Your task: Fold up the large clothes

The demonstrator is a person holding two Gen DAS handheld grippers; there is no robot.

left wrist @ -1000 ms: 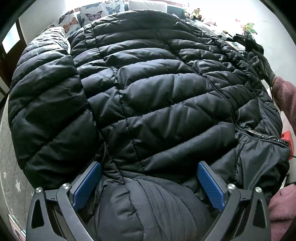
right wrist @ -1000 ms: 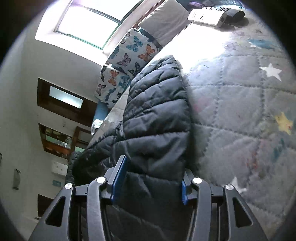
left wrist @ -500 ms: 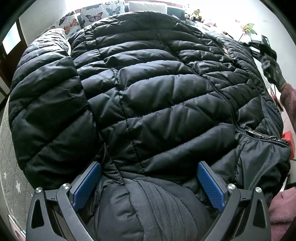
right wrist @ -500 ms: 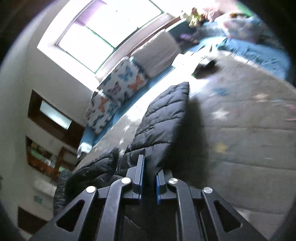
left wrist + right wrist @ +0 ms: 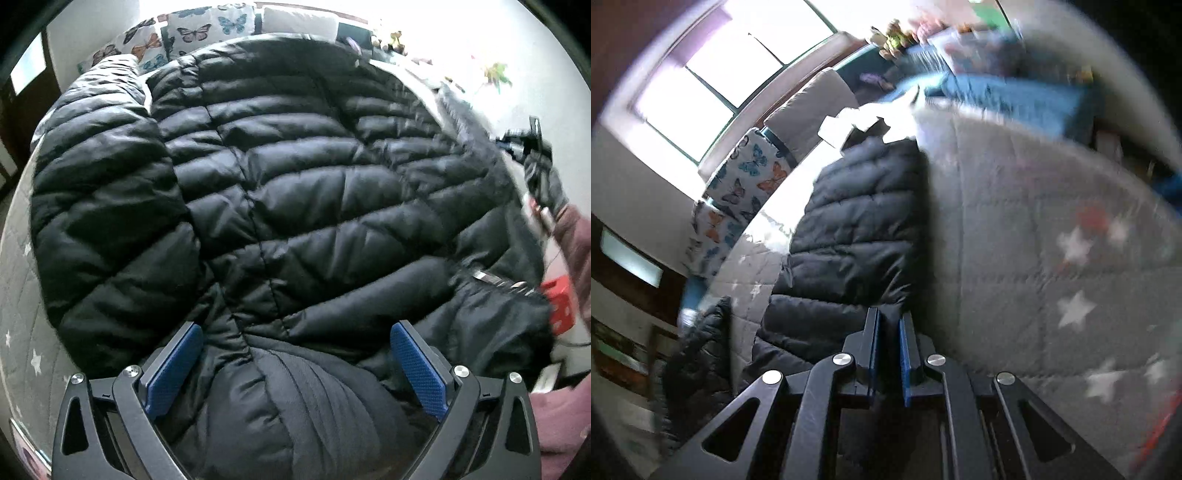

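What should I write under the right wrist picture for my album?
Right gripper pinching a black puffy jacket on a grey star quilt.

Left wrist view: close above the black puffer jacket (image 5: 295, 206), facing steeply down.
Right wrist view: low along the jacket's sleeve (image 5: 857, 236), facing the window (image 5: 731, 70).
Shared: jacket, bed (image 5: 1052, 229), butterfly pillows (image 5: 207, 33).

Right tool (image 5: 888, 345) clamps jacket sleeve (image 5: 857, 236)

Its blue pads, a second ago spread wide around the black quilted sleeve, now pinch the fabric between them; the sleeve stands lifted, farther across the star-patterned bed quilt (image 5: 1052, 258).
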